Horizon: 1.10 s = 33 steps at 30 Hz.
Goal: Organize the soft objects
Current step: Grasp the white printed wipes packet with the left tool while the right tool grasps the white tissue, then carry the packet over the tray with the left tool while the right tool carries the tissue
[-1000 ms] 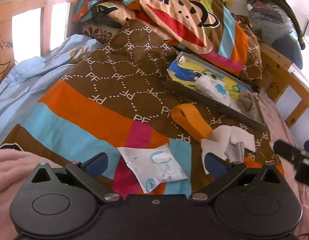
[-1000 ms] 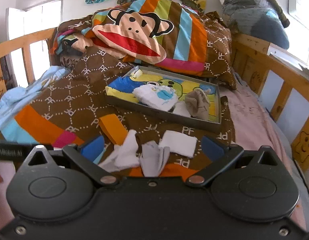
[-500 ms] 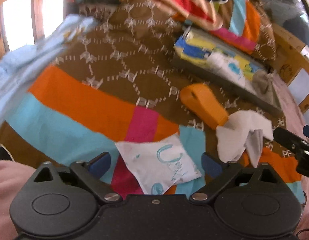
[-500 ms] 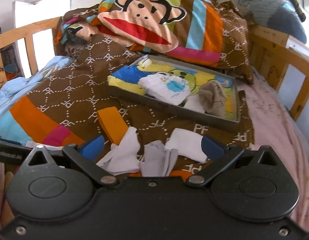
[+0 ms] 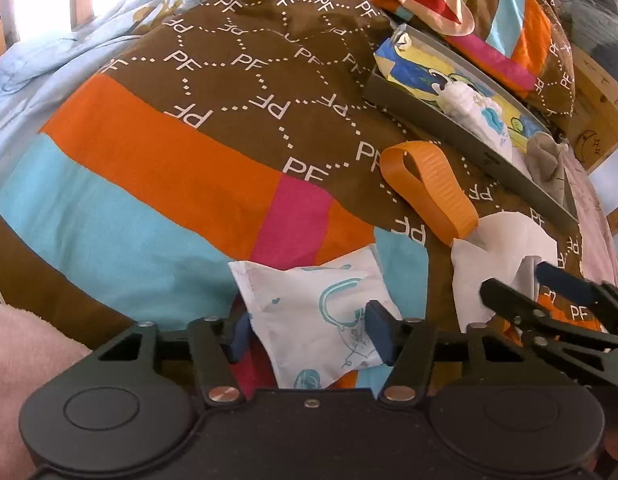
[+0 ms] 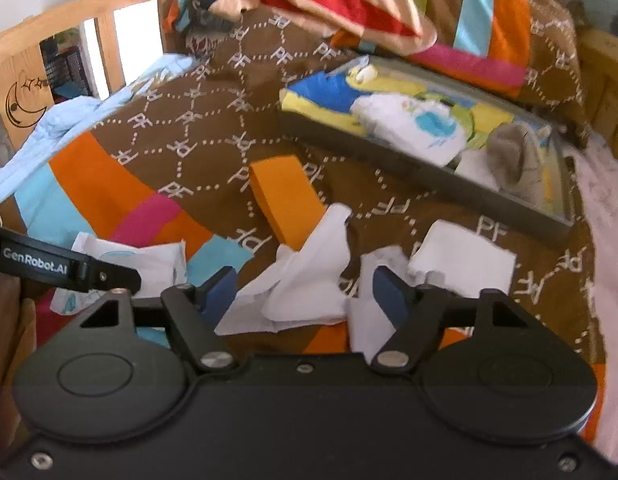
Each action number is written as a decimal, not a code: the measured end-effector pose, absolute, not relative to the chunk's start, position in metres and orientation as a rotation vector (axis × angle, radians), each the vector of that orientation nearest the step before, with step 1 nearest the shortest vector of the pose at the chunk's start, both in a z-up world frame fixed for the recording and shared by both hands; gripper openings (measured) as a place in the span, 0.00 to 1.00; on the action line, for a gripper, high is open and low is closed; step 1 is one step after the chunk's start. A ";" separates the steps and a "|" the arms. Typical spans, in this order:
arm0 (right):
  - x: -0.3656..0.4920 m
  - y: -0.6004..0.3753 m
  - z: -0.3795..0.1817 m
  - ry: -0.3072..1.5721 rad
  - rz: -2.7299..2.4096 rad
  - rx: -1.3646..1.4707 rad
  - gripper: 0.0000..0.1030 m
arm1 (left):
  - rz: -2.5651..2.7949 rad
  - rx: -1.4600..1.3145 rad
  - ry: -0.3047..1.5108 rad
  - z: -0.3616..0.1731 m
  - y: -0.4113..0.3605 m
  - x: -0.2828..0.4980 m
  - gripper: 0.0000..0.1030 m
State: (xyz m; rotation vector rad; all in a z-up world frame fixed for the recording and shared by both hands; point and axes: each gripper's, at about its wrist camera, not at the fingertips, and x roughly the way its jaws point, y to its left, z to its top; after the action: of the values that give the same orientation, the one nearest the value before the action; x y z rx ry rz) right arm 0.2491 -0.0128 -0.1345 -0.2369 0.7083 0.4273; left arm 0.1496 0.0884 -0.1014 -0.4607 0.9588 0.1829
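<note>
A white pouch with teal print [image 5: 309,304] lies on the striped quilt, between the fingers of my left gripper [image 5: 309,334]. Its jaws are closing around the pouch, and the pouch shows no squeeze. Just to the right, a heap of crumpled white cloths [image 6: 305,280] lies between the fingers of my right gripper [image 6: 305,290], whose jaws are closing too. In the left wrist view the right gripper [image 5: 535,286] hangs over those cloths [image 5: 505,248]. An orange band loop [image 5: 429,188] lies beyond them. A folded white square [image 6: 465,260] sits to the right of the heap.
A grey tray [image 6: 389,168] farther back holds a white printed cloth [image 6: 413,128] and a beige sock [image 6: 513,156]. A monkey-face quilt [image 6: 349,12] is heaped behind it. Light blue sheet [image 5: 49,68] at left, wooden bed rails [image 6: 69,40] around, pink fleece [image 5: 21,360] near left.
Both grippers have sunk toward the quilt and their jaws have narrowed. The left now straddles the printed pouch and the right straddles the white cloths.
</note>
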 end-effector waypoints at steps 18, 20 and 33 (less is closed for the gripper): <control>0.244 -0.009 -0.145 0.700 0.461 -0.257 0.00 | 0.118 -0.381 0.850 -0.084 0.073 0.139 0.24; 0.241 -0.012 -0.140 0.681 0.455 -0.241 0.00 | 0.110 -0.372 0.826 -0.081 0.072 0.136 0.23; 0.202 -0.041 -0.089 0.434 0.385 -0.173 0.00 | 0.065 -0.384 0.566 -0.045 0.068 0.111 0.22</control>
State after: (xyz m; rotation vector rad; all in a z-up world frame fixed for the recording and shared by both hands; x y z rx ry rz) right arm 0.2018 -0.0408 -0.0890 -0.1728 0.4337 0.3849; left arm 0.1114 0.0684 -0.0450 -0.3838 0.5662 0.0647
